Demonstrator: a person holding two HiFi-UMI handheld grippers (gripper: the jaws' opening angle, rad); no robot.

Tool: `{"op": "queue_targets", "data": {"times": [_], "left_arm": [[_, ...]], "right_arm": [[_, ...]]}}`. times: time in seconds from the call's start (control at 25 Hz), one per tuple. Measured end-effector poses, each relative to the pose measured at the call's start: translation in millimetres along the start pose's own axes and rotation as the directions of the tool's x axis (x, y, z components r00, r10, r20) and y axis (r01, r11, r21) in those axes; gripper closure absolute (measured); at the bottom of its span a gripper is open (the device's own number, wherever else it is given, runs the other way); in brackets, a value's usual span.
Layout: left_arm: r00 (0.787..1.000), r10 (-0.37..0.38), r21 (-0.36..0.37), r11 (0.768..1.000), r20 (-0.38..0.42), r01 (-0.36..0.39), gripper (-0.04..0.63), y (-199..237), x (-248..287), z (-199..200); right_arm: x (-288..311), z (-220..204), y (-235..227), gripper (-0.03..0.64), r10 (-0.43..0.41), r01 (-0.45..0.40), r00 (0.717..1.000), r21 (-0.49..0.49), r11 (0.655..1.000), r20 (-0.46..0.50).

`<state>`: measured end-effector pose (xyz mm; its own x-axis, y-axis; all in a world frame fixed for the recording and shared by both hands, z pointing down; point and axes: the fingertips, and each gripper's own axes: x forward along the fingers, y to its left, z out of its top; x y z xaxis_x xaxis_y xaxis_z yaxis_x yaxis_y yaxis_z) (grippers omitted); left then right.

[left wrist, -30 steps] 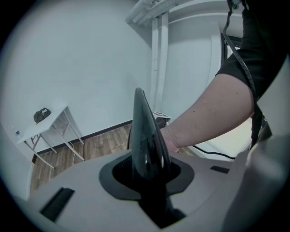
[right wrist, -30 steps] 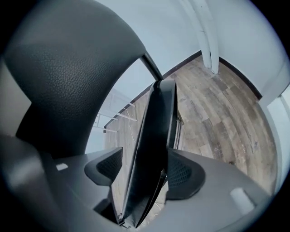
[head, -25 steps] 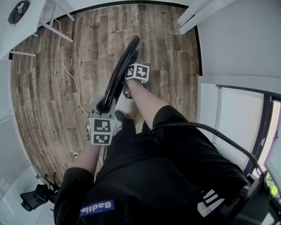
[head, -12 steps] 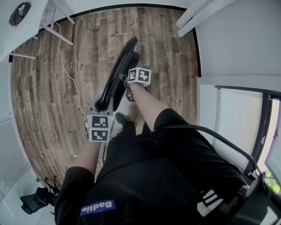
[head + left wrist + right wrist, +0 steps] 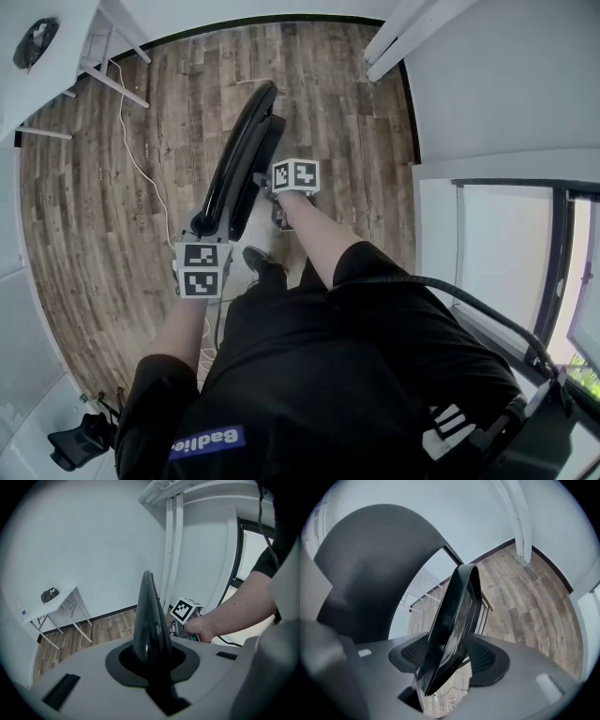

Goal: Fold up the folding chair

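folding chair [image 5: 242, 155], collapsed flat, is shifting over the floor [image 5: 112, 187]; left gripper [image 5: 206, 228] and right gripper [image 5: 265, 180] are tightening fingers, each pinching its black edge; folding is looking finished.

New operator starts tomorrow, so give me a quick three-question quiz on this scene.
1. True or false: the folding chair is opened out for sitting.
2. What stands between the jaws of the left gripper and the right gripper?
3. In the head view the white table is: A upper left, B lower right?
Key: 1 false. 2 the folding chair; both grippers' jaws have just been closing on it. 3 A.
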<state>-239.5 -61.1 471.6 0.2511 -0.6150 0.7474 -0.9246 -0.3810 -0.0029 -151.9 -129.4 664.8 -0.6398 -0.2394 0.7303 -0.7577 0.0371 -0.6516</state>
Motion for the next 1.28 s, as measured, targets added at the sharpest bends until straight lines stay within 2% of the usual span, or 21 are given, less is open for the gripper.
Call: {"op": "queue_targets", "data": {"times": [0.24,0.48,0.6,0.76,0.96,1.08,1.28], "left_arm": [[1.0,-0.004,-0.006,1.0,0.005,0.004,0.532,1,-2,1],[1.0,-0.009,-0.015,1.0,-0.008,0.009,0.532,4,-8,-1],[1.0,-0.007,-0.02,1.0,-0.013,0.007,0.532,-1,-9,-1],[1.0,-0.013,-0.028,1.0,-0.014,0.013,0.532,-4,-9,3],[1.0,-0.016,-0.024,1.0,-0.004,0.016,0.532,0,-8,10],[1.0,-0.017,-0.029,0.999,-0.006,0.017,0.532,1,-12,8],[1.0,-0.016,-0.03,0.999,-0.009,0.016,0.532,-3,-11,8]], "right_arm": [[-51,-11,6,0.382,0.075,-0.075,0.997,-0.031,0.997,0.002],[-131,-19,23,0.507,0.154,-0.15,0.986,-0.063,0.987,0.062],[-175,-22,20,0.566,0.164,-0.157,0.98,-0.073,0.985,0.11],[-230,-20,9,0.612,0.137,-0.109,0.969,-0.143,0.984,0.204],[-292,-18,7,0.615,0.105,-0.01,0.937,-0.276,0.961,0.332],[-322,-24,19,0.615,0.115,0.046,0.912,-0.376,0.925,0.394],[-337,-26,46,0.615,0.158,0.117,0.881,-0.53,0.84,0.445]]}}
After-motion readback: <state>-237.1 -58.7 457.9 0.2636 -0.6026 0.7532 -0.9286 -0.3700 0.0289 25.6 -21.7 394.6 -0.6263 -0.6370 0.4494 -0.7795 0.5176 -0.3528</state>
